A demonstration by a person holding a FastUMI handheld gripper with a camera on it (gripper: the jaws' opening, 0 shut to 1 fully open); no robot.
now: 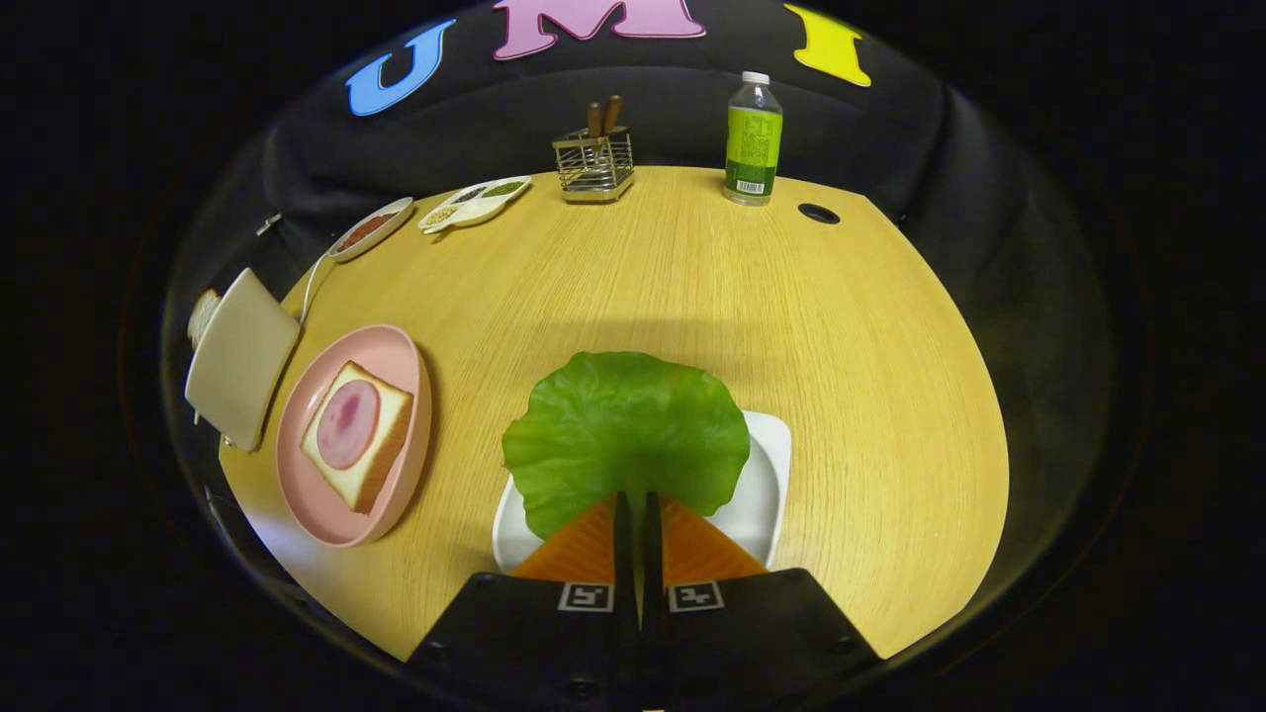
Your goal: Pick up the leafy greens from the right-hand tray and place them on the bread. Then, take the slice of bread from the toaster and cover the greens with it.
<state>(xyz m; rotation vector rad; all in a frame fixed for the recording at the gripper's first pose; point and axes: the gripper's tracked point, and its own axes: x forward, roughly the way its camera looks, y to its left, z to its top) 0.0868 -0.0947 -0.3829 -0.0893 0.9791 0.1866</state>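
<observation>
Between the two orange fingers (584,549), nearly closed with only a thin slit left: the near edge of the leafy green (625,430), pinched at its stem end. Gripper (638,499) judged to be clamped on the leaf, both fingertips meeting at the leaf's margin. Leaf fanned out ahead of the fingers, broad and flat, stem-to-rim axis running straight forward along the fingers. Whether lifted clear of the white tray (767,475) or resting on it: cannot tell; leaf overlaps the tray's far and left edges.

To the left of the fingers and slightly ahead: pink plate (307,494) carrying the bread slice (381,465) topped with a round of ham (348,423). Plate well apart from the tray, bare wooden table (692,277) between them. Deciding relation for the coming move: target bread lying leftward of the held leaf, so a sideways carry to the left, followed by a lowering with the fan of the leaf centred over the ham.

Further left, just beside the plate: toaster (240,358), with the second bread slice (203,314) standing in its slot. Untouched; second step not yet begun.

At the far table edge: condiment dishes (475,201), wire utensil holder (594,163), green-labelled bottle (754,138). None on the carry path.

Risk noted: limp leaf gripped only at its edge, likely to droop or fold on release.
</observation>
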